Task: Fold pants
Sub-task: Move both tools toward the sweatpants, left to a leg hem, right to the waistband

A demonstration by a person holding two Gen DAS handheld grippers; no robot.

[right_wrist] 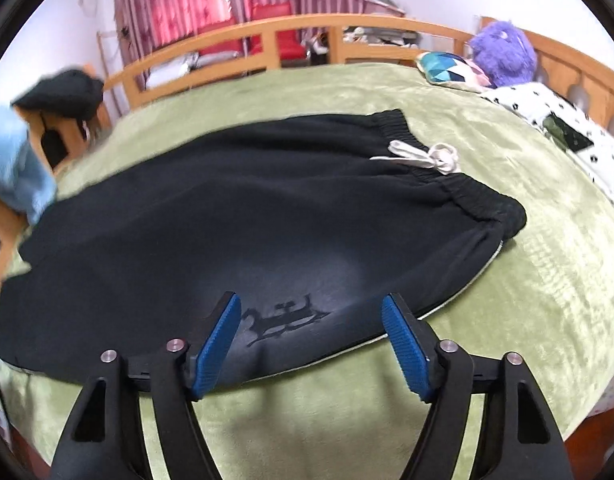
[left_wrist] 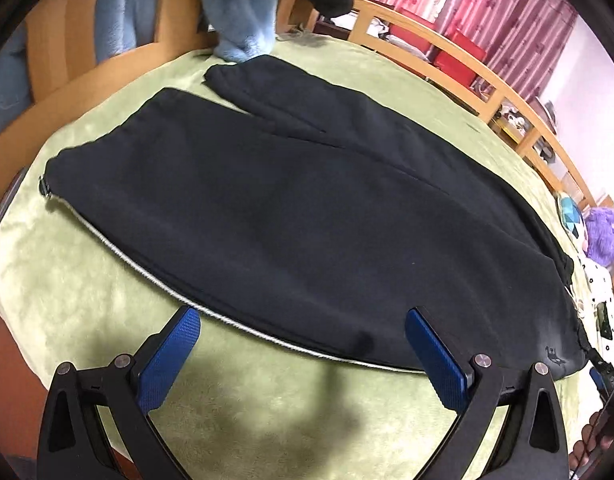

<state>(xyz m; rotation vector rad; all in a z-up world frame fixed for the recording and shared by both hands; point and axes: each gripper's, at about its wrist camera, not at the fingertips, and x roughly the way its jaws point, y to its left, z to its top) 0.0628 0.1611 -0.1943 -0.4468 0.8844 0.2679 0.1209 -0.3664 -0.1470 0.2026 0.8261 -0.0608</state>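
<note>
Black pants [left_wrist: 291, 208] lie flat on a green blanket [left_wrist: 87, 300], one leg over the other, a pale stripe along the near edge. In the right wrist view the pants [right_wrist: 227, 216] show an elastic waistband with a white drawstring bow [right_wrist: 425, 158] at the right and a small dark logo [right_wrist: 285, 318] near the front edge. My left gripper [left_wrist: 303, 316] is open and empty, over the near side seam at mid-leg. My right gripper [right_wrist: 311, 306] is open and empty, just above the logo near the waist end.
A wooden bed rail [right_wrist: 267, 36] runs along the far side. A purple plush toy [right_wrist: 503, 50], a patterned cushion [right_wrist: 451, 68] and a spotted pillow [right_wrist: 555, 124] sit at the head end. A light blue garment [left_wrist: 243, 12] hangs by the pant cuffs.
</note>
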